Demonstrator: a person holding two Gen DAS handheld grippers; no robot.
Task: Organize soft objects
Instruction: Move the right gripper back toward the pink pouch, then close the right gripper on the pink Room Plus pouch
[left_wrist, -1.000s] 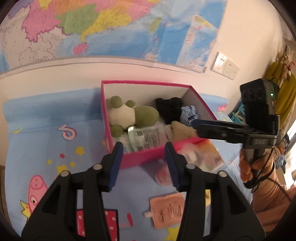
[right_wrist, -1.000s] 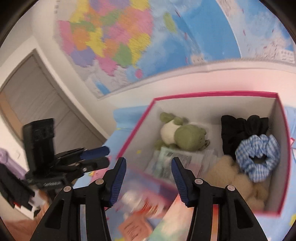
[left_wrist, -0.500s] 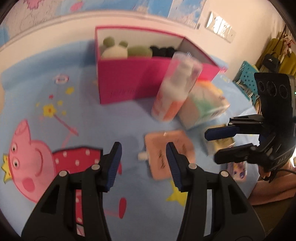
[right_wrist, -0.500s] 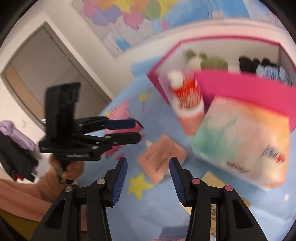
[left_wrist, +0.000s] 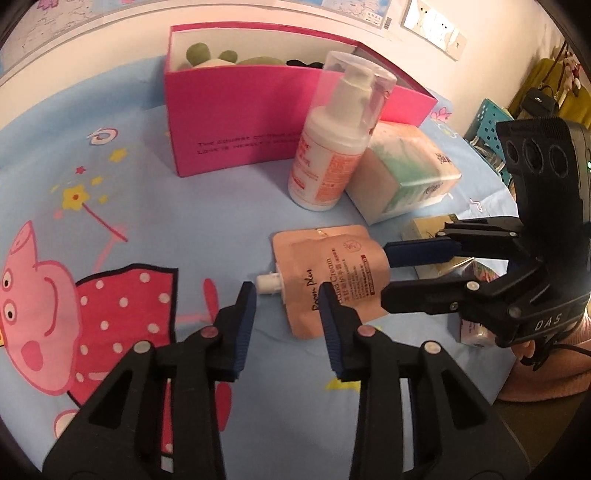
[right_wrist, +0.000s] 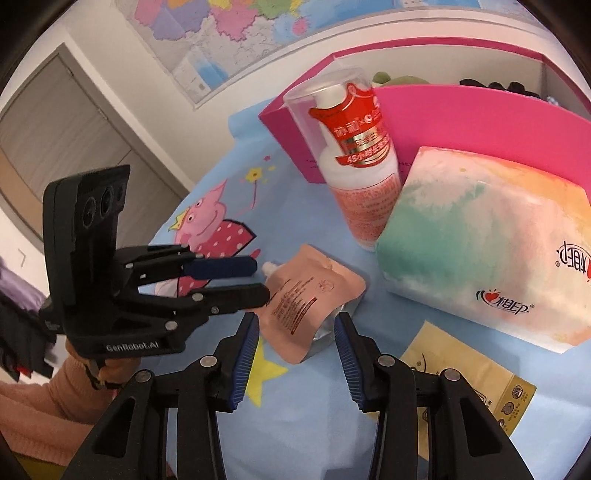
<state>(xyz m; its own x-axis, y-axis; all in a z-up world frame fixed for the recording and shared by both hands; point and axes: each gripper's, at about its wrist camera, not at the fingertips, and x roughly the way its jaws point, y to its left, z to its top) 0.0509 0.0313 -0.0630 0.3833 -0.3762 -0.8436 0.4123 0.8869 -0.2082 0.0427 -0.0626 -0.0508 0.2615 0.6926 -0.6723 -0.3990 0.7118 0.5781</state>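
- On the blue cartoon sheet (left_wrist: 155, 206), a pink box (left_wrist: 236, 122) stands open-topped, likely the place for soft things; a plush toy (left_wrist: 201, 55) already sits inside.
- Just beside the box, a tissue pack (right_wrist: 487, 254) and pump bottle (left_wrist: 332, 147) wait, not yet sorted.
- Nearer, a pink pouch (left_wrist: 332, 273) lies flat, spout toward the left gripper (left_wrist: 286, 295), which has just narrowed, gripping nothing.
- Opposite, the right gripper (right_wrist: 295, 321) brackets the pouch's bottom corner, half open, probably to lift it.

Cartoon pig sheet (left_wrist: 110, 221) over the bed. Wall map (right_wrist: 236, 40) above, grey door (right_wrist: 55, 122) left, wall switch plate (left_wrist: 436, 26), teal basket (left_wrist: 487, 122) at far right.
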